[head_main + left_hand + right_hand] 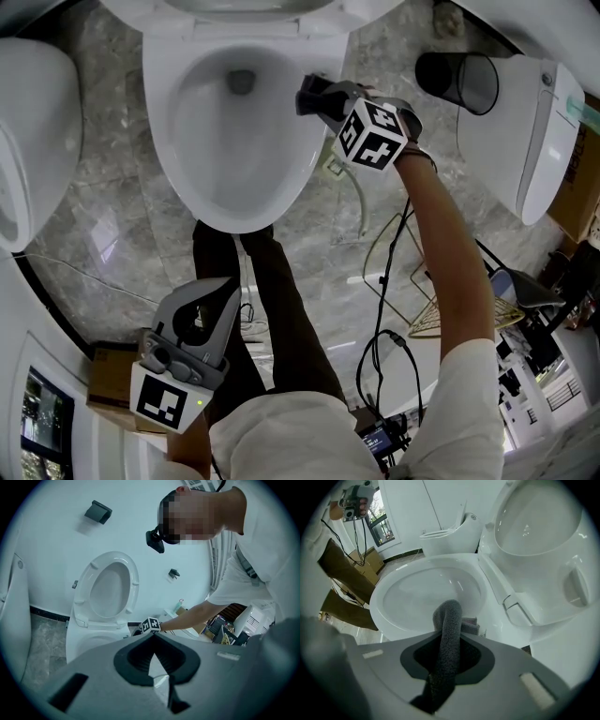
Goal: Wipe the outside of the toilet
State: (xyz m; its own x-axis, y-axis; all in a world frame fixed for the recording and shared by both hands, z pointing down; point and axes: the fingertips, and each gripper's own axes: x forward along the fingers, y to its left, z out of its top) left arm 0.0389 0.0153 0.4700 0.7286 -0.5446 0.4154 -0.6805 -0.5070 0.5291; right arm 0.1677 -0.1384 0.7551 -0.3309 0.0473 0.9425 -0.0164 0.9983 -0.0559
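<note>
The toilet is white and glossy, with its seat and lid tipped up and the bowl open to a dark drain at the bottom. My right tool sits at the bowl's right rim, clamped on a grey terry cloth that bulges past the jaws toward the porcelain. My left tool hangs well back by the person's legs, jaws together with nothing between them. A black bin stands on the marble floor right of the toilet; I cannot tell what it holds.
</note>
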